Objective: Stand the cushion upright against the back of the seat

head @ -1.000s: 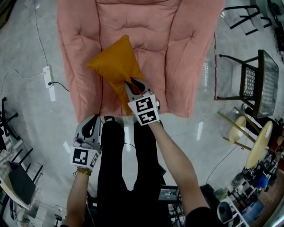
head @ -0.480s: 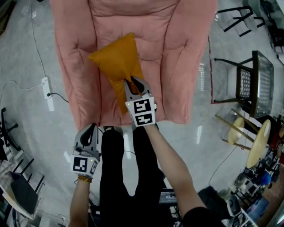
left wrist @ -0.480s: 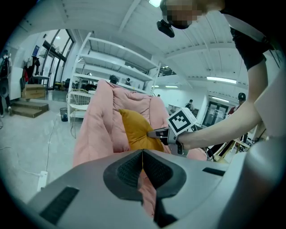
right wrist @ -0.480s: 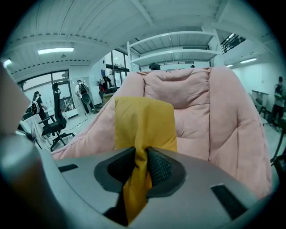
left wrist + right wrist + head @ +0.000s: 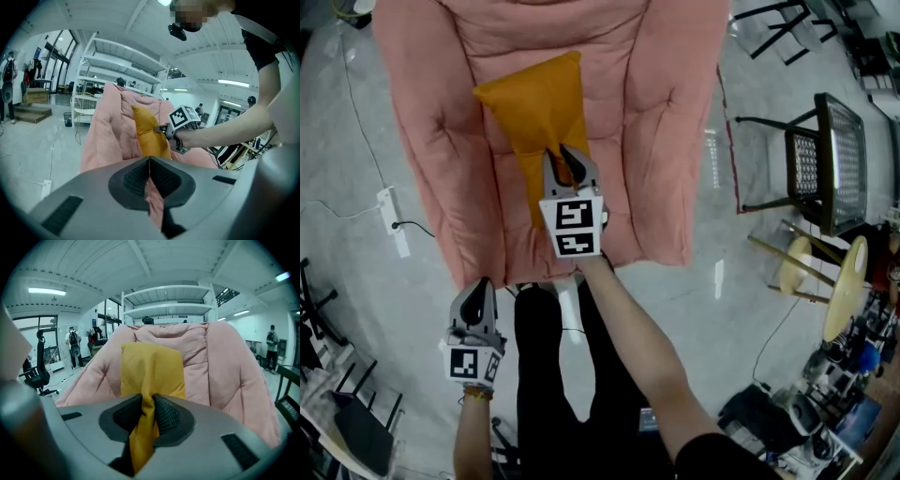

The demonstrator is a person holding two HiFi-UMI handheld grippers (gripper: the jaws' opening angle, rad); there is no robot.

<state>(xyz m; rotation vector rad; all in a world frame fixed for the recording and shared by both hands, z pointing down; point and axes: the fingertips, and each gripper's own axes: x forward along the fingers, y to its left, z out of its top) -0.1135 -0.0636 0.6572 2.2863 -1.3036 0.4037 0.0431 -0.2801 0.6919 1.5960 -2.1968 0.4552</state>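
Note:
An orange cushion [image 5: 534, 103] lies tilted on the seat of a pink padded armchair [image 5: 675, 141], its top corner toward the backrest. My right gripper [image 5: 565, 164] is shut on the cushion's near corner. In the right gripper view the orange fabric [image 5: 150, 369] is pinched between the pads and rises in front of the seat back [image 5: 225, 366]. My left gripper [image 5: 476, 298] hangs low by the person's leg, off the chair, shut with nothing in it. Its own view shows its pads [image 5: 136, 176] meeting, the cushion [image 5: 147, 133] and the right gripper [image 5: 164, 130] beyond.
A white power strip [image 5: 391, 220] with its cable lies on the floor left of the armchair. A black mesh chair [image 5: 825, 164] and round wooden stools [image 5: 848, 291] stand to the right. The person's dark legs [image 5: 553, 356] are in front of the seat.
The right gripper has carried the cushion's corner up and further toward the seat back, and the cushion stands steeper. The left gripper stays low beside the leg.

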